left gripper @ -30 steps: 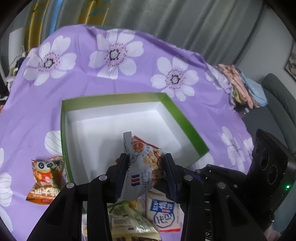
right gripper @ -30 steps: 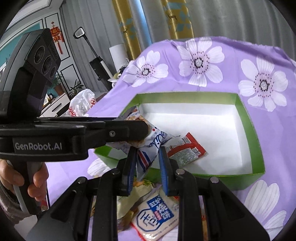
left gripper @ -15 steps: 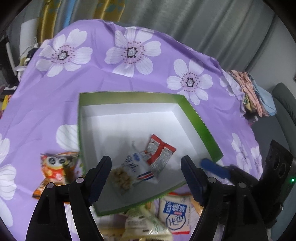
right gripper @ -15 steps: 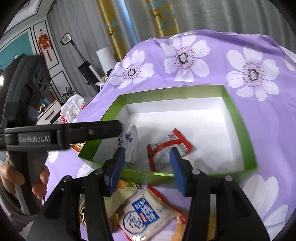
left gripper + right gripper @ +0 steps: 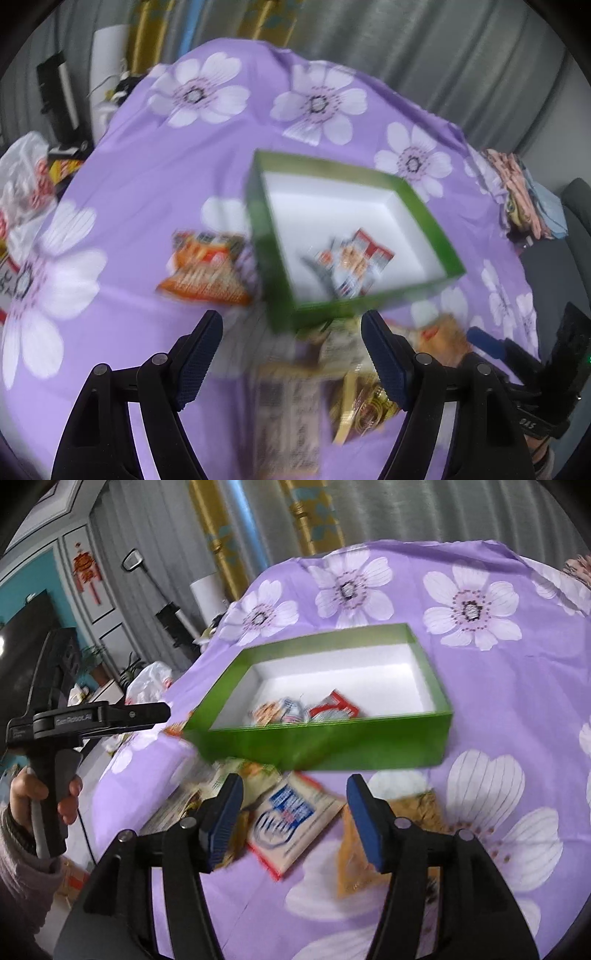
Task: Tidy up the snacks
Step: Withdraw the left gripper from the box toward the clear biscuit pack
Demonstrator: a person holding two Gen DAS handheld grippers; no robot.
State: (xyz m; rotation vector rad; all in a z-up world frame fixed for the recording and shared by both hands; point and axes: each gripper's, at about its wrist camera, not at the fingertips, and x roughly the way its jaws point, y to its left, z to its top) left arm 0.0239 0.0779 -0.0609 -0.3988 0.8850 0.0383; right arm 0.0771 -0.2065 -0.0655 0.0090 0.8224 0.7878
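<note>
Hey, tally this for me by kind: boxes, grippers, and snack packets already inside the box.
Boxes: 1, the green box
Grippers: 2, the left gripper and the right gripper
Snack packets in the box: 2, the blue-and-white packet and the red packet
Total: 5

Black two-finger grippers: right gripper (image 5: 293, 818) with blue ribbed pads and silver screws; left gripper (image 5: 162, 713) lettered "GenRobot.AI"; pale sleeve (image 5: 22, 864).
</note>
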